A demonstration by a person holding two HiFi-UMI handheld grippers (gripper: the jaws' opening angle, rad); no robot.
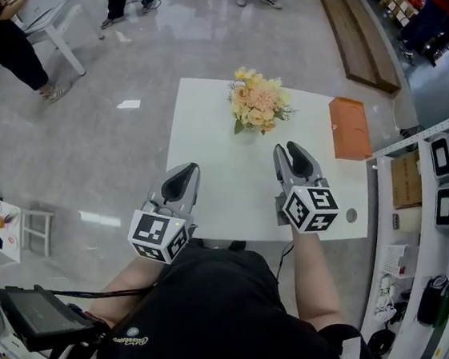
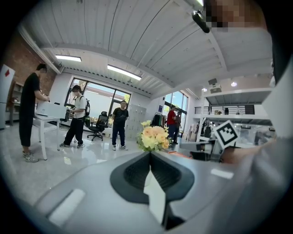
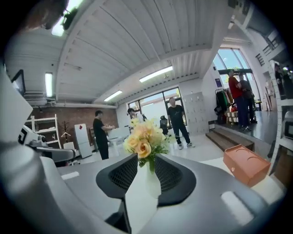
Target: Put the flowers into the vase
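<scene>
A bunch of pale yellow and peach flowers [image 1: 257,102] stands upright in a slim white vase [image 3: 152,181] at the far middle of the white table [image 1: 209,173]. My right gripper [image 1: 289,151] hovers over the table, near side and right of the bouquet. Its jaws stand apart with nothing between them. In the right gripper view the flowers [image 3: 143,137] show well beyond the gap. My left gripper [image 1: 186,172] sits at the table's near left edge, its jaw tips together and empty. The flowers [image 2: 153,137] appear far ahead of it.
An orange box [image 1: 349,128] lies at the table's far right corner. A small round hole [image 1: 352,216] is near the right edge. White shelving [image 1: 441,191] runs along the right. Several people stand on the floor beyond the table, beside a white desk [image 1: 55,2].
</scene>
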